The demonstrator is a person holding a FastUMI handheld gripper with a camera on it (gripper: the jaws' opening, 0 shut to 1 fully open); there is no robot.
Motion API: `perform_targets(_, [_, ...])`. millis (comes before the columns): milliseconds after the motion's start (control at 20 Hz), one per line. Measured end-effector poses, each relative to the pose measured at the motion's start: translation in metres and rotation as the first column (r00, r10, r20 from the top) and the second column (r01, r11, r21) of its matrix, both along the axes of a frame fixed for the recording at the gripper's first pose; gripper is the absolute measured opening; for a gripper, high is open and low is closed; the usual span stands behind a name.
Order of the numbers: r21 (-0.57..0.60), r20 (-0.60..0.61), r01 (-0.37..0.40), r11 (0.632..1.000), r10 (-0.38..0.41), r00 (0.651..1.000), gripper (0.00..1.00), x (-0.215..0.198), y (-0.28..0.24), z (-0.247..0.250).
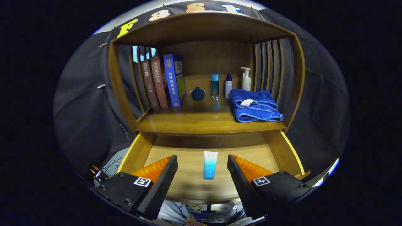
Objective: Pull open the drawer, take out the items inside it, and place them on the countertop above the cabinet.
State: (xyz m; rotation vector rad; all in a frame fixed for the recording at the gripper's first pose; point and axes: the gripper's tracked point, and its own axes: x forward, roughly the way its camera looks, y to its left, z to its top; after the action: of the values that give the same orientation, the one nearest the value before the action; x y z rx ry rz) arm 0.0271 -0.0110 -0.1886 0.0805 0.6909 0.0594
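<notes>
between the two fingers, the gripper (pixel 202 175) is standing wide open and gripping nothing, its jaws spread well apart on either side of a small squeeze tube (pixel 210 164). that tube is lying flat on the floor of the drawer (pixel 284 150), cap end toward the fingers, lined up with the gap between them, which looks like the setup for a straight reach down onto it. the drawer is sitting pulled out already, so the opening step seems done and the tube is the only item i can make out inside.

beyond the drawer, the countertop (pixel 201 124) is waiting with a bare strip along its front edge, a likely spot for the tube. further back on it, a folded blue towel (pixel 255 105) is lying to one side, with a pump bottle (pixel 246 79), a small capped bottle (pixel 228 86) and a tall blue bottle (pixel 215 86) standing behind. a lidded cup (pixel 197 93) is sitting beside upright books (pixel 161 82), leaning against the slatted side.
</notes>
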Motion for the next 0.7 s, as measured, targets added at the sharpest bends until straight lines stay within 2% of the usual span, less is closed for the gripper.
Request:
perform_targets(150, [-0.022,-0.140,-0.012,1.000,0.009,0.990,0.99,0.035,0.001,-0.040])
perform_targets(250, [-0.023,-0.250,-0.015,1.000,0.008,0.968,1.00,0.046,0.003,-0.071])
perform_targets(400, [-0.031,-0.388,0.011,0.999,-0.022,0.921,0.99,0.049,-0.001,-0.109])
perform_targets(600, [-0.055,-0.552,0.045,0.997,-0.068,0.831,0.99,0.035,-0.010,-0.155])
perform_targets(700, [-0.056,-0.583,0.053,0.997,-0.076,0.809,1.00,0.032,-0.009,-0.161])
